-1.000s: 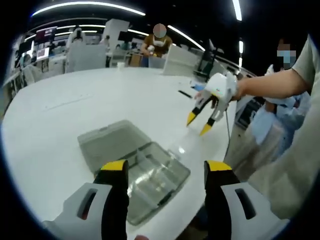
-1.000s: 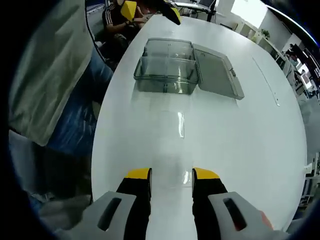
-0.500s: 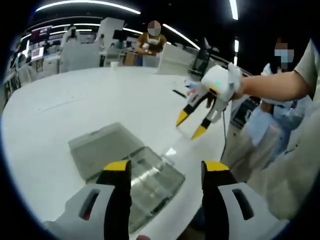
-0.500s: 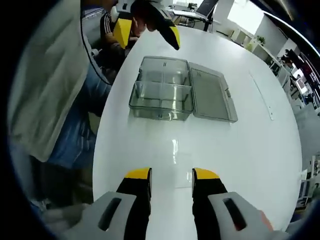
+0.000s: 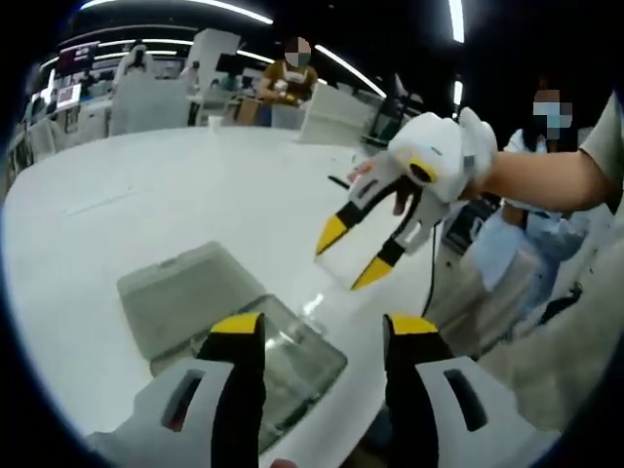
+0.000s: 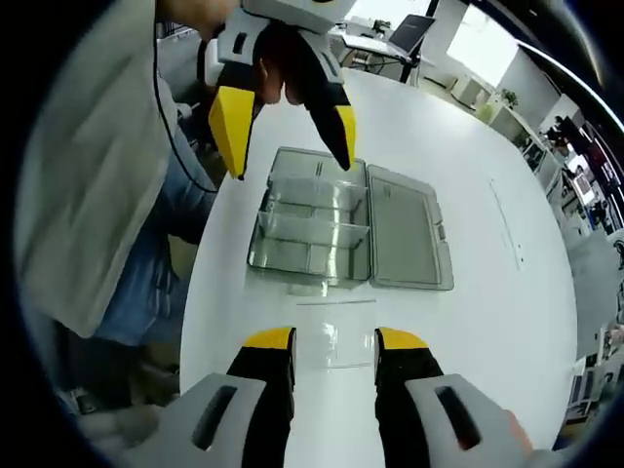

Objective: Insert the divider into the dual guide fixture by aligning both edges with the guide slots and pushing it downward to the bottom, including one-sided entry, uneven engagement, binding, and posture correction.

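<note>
A clear grey box (image 6: 310, 234) with guide slots and inner partitions sits on the white table (image 6: 507, 292), its lid (image 6: 405, 239) lying open flat beside it. My right gripper (image 6: 334, 341) is shut on a transparent divider (image 6: 336, 327), held by its edges just short of the box. My left gripper (image 6: 286, 132) hangs open above the box's far side. In the left gripper view my left gripper (image 5: 324, 331) stands open over the box (image 5: 283, 366) and lid (image 5: 180, 297). There the right gripper (image 5: 351, 255) comes in from the right, a little above the table.
The table edge (image 6: 200, 292) runs close to the box, with a person's clothes (image 6: 88, 195) right beside it. Other people (image 5: 291, 83) and white chairs (image 5: 146, 102) are at the far side. A dark cable (image 5: 341, 180) lies on the table.
The right gripper has carried the divider closer to the box. The left gripper has come nearer over the box's far side. Both keep the same jaw spacing.
</note>
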Tool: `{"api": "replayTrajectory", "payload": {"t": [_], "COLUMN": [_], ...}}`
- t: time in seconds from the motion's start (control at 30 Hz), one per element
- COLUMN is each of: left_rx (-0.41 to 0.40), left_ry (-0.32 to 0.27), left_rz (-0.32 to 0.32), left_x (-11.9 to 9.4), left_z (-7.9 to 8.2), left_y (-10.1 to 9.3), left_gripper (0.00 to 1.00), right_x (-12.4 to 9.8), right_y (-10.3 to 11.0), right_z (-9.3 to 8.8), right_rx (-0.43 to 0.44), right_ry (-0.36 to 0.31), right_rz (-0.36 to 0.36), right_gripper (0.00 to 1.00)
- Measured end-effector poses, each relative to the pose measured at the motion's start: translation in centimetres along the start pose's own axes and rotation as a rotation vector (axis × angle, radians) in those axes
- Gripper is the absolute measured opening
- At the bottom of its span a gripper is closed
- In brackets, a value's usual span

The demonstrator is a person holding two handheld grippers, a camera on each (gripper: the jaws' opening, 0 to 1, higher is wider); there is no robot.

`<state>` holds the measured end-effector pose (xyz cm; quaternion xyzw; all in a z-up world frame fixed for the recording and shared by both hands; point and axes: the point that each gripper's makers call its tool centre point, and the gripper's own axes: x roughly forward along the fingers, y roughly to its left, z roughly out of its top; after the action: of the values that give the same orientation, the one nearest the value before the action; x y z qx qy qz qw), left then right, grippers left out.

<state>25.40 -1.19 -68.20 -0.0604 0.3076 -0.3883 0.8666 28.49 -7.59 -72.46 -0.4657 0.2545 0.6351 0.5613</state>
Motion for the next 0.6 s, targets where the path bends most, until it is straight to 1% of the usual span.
{"api": "replayTrajectory", "payload": {"t": [0.17,0.23,0.27,0.33,0.37,0.43,0.5,0.6], "left_rx": [-0.036,-0.072,-0.103,-0.13,-0.123,-0.145,-0.204,-0.216], "left_ry": [-0.009,-0.028,-0.043,-0.049,-0.041,-0.048,-0.076,-0.082], "left_rz": [-0.006,-0.01,-0.015,-0.013,-0.011,-0.011,-0.022,-0.021], "left_x": [0.1,0.0,0.0,-0.1,-0.1,-0.2,-0.3,-0.5], "left_z": [0.4,0.8,0.9,1.0,0.9,0.9,1.3,1.4], "left_y": [-0.1,0.0,0.0,0.3,0.3,0.4,0.3,0.5], "left_gripper": [0.43,0.42,0.41,0.4,0.39,0.36,0.35,0.32], "right_x": [0.1,0.1,0.2,0.2,0.2,0.3,0.4,0.5], "right_y": [-0.3,-0.4,-0.4,-0.5,-0.4,-0.4,-0.4,-0.3], "right_z": [1.4,2.0,2.4,3.1,3.5,4.2,4.6,5.2], "right_rx": [-0.015,-0.015,-0.015,-0.021,-0.02,-0.024,-0.029,-0.025], "right_ry": [-0.013,-0.023,-0.028,-0.036,-0.042,-0.054,-0.056,-0.068], "right_rz": [-0.009,-0.014,-0.018,-0.025,-0.025,-0.026,-0.029,-0.032], "right_gripper": [0.27,0.27,0.27,0.27,0.27,0.27,0.27,0.27]}}
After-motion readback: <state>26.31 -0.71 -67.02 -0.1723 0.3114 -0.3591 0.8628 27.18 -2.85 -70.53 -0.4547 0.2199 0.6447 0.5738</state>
